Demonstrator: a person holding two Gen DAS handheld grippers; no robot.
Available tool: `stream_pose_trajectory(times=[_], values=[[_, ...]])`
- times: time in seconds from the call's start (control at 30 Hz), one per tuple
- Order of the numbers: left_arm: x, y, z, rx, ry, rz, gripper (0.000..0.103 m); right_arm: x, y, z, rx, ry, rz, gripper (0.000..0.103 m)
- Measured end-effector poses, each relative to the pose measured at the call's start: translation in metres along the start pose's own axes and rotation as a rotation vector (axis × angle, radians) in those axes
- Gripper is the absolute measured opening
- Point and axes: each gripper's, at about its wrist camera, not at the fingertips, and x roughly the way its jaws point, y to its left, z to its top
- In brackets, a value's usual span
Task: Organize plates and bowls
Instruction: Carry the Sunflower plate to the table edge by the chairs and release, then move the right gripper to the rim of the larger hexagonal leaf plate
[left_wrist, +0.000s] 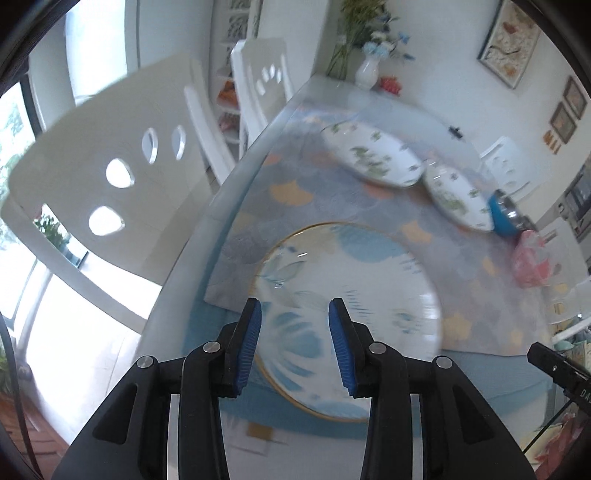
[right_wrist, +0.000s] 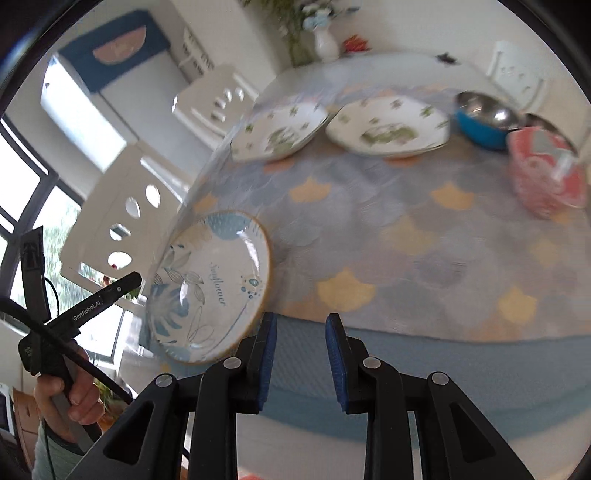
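Note:
A round gold-rimmed plate with blue leaves (left_wrist: 347, 295) (right_wrist: 210, 288) lies near the table's front left edge. My left gripper (left_wrist: 294, 317) is open, hovering just above its near part. Two white plates with green flowers (left_wrist: 373, 155) (left_wrist: 458, 195) lie farther back; in the right wrist view they show as a left one (right_wrist: 280, 129) and a right one (right_wrist: 388, 127). A blue steel bowl (left_wrist: 506, 216) (right_wrist: 484, 120) and a pink bowl (left_wrist: 532, 258) (right_wrist: 546, 170) stand at the right. My right gripper (right_wrist: 301, 332) is open and empty above the table's front edge.
White chairs (left_wrist: 110, 177) (right_wrist: 125, 206) stand along the table's left side. A white vase with flowers (left_wrist: 367, 72) (right_wrist: 325, 40) stands at the far end. The patterned mat (right_wrist: 406, 240) covers the glass table.

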Motion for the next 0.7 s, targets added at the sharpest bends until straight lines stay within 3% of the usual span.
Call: stream_pose_trajectory(times=[0.1,0.33,0.47,0.7], values=[[-0.030,-0.020,-0.004,0.023,-0.052,-0.019,0.035,-0.033,-0.008,-0.012,0.027,-0.049,-0.002,0.038],[-0.098,-0.060,-0.015,0.096,-0.155,-0.070,0.040,-0.090,-0.013,-0.030,0.031,-0.147,-0.020,0.043],[-0.132,-0.079,-0.020,0.156,-0.234,-0.068,0.060,-0.117,-0.011,-0.033,0.025,-0.216,-0.017,0.053],[-0.142,-0.101,-0.006,0.241,-0.295,-0.073,0.062,-0.123,-0.004,-0.030,0.033,-0.226,-0.012,0.055]])
